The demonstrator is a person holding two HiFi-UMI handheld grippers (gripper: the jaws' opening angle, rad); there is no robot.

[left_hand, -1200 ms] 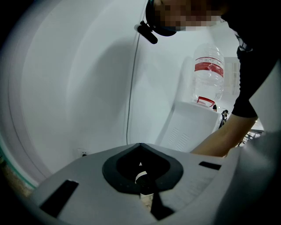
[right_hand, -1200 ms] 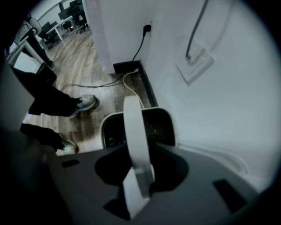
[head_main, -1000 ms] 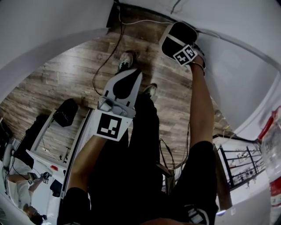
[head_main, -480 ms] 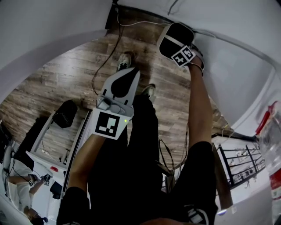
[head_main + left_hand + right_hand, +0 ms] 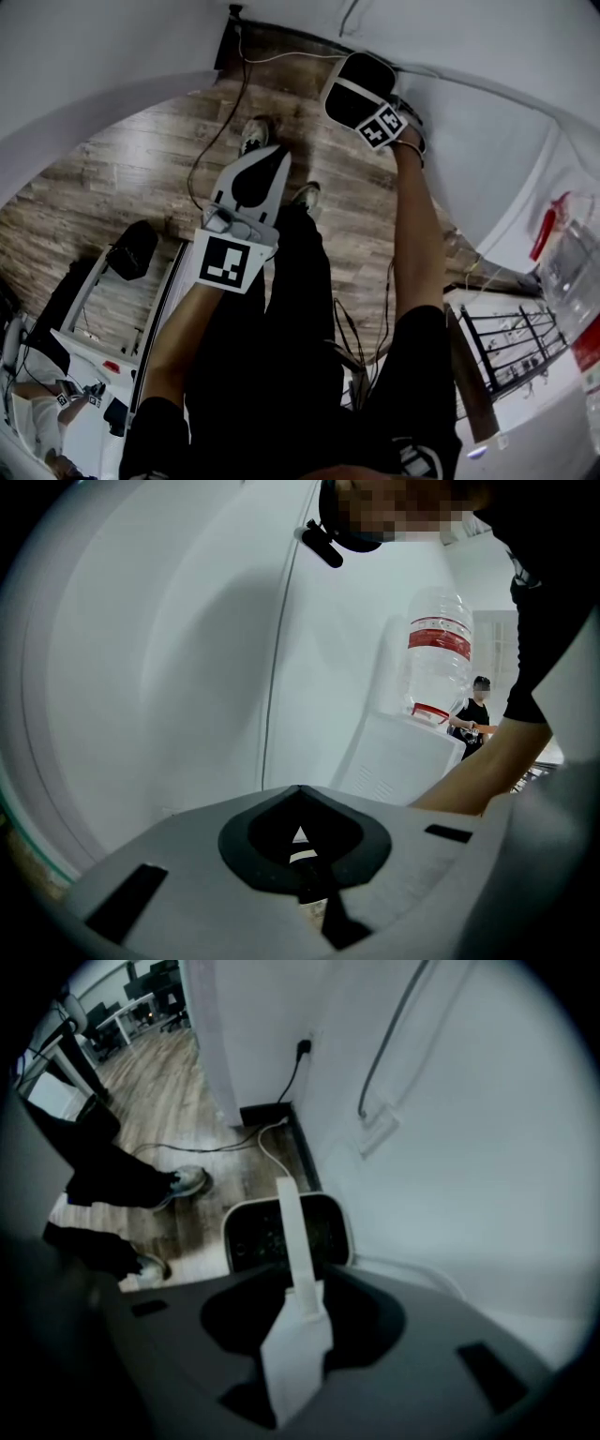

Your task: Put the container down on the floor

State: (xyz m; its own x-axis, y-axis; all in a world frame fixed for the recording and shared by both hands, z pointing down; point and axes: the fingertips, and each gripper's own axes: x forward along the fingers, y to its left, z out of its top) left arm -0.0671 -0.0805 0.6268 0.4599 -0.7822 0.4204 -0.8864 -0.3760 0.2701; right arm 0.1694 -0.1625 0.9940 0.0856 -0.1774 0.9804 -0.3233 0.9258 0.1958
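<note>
**Container held by its handle, clear of the floor**

Right gripper view. Your right gripper (image 5: 298,1299) has its jaws pinched on the white handle (image 5: 289,1227) of the container (image 5: 251,1237). The container is dark inside with a white rim. It hangs at 12 o'clock just past the jaw tips, and the handle runs across its open mouth. The wood floor (image 5: 159,1082) lies beneath it and fills the frame from 9 to 11 o'clock. A white wall (image 5: 487,1129) stands at 3 o'clock. A plug (image 5: 302,1049) sits at 12 o'clock, and its cable (image 5: 292,1077) drops toward the skirting. Your two shoes (image 5: 183,1183) show at 9 o'clock on the floor, well below the container.

Head view. The container appears at 1 o'clock from the frame's centre, at the end of your outstretched right arm and close to the wall. Your left gripper (image 5: 253,183) is at 11 o'clock, above your legs. The container lies between 1 and 2 o'clock from it, and the two are well apart.

Left gripper view. You hold this claw with its jaws pressed together and nothing between them. It faces a white wall. A water bottle (image 5: 439,653) with a red label stands at 2 o'clock on a white dispenser (image 5: 403,757). Another person (image 5: 478,710) shows small beside the dispenser.
</note>
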